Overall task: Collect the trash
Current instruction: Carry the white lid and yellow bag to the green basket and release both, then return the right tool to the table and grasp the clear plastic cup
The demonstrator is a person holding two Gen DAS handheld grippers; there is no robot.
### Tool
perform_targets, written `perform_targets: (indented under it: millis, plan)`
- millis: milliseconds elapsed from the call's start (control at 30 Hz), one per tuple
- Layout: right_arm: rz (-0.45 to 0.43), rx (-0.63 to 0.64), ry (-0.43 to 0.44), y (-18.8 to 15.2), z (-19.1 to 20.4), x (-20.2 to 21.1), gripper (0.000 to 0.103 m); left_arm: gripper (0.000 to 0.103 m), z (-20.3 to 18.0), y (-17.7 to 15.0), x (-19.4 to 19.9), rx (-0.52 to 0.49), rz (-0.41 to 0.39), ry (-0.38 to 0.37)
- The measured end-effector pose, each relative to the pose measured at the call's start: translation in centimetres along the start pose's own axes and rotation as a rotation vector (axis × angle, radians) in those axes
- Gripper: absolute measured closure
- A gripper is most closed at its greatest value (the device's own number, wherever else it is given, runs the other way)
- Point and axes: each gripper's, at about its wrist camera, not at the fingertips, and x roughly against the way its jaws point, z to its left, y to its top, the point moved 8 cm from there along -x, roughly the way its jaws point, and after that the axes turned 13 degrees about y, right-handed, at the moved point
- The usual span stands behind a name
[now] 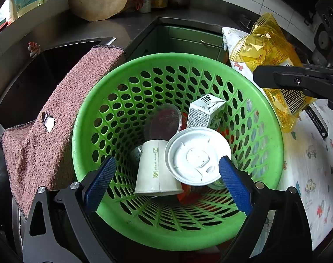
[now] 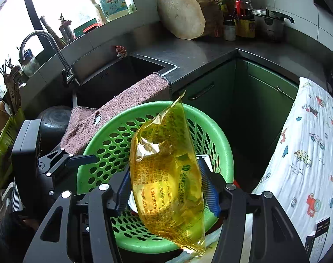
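A green perforated basket (image 1: 262,118) (image 2: 223,140) stands on the patterned cloth. Inside it lie a white paper cup (image 1: 155,171), a white lid (image 1: 197,155), a small milk carton (image 1: 204,111) and a clear lid (image 1: 164,122). My left gripper (image 1: 166,179) is open and empty, its blue pads just inside the basket's near rim. My right gripper (image 2: 166,186) is shut on a yellow transparent wrapper (image 2: 170,175), held above the basket's right rim. The wrapper also shows in the left wrist view (image 1: 267,50), with the right gripper's finger (image 1: 297,81) on it.
A pink towel (image 1: 57,118) (image 2: 122,103) hangs over the sink edge, touching the basket's left side. The sink (image 2: 113,74) and tap (image 2: 46,43) are behind it. A wooden chopping block (image 2: 184,13), bottles and a pot stand on the far counter. A black box (image 2: 317,236) lies on the patterned cloth (image 2: 308,153).
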Motion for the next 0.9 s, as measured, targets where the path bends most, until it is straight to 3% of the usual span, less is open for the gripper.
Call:
perform_targets:
  millis: [167,533,900]
  plan:
    - [-0.011,-0.004,-0.004,0.1,-0.1,-0.3,0.03,0.009,0.1,-0.1,0.2,0.0,-0.002,0.0]
    - [-0.04,0.003,-0.018,-0.8,-0.5,2.1,0.022,0.009,-0.8,0.2,0.5,-0.003,-0.007,-0.01]
    - [-0.077,-0.026,-0.124,-3.5,-4.9,8.2,0.018,0.009,-3.6,1.0,1.8,-0.042,-0.028,-0.024]
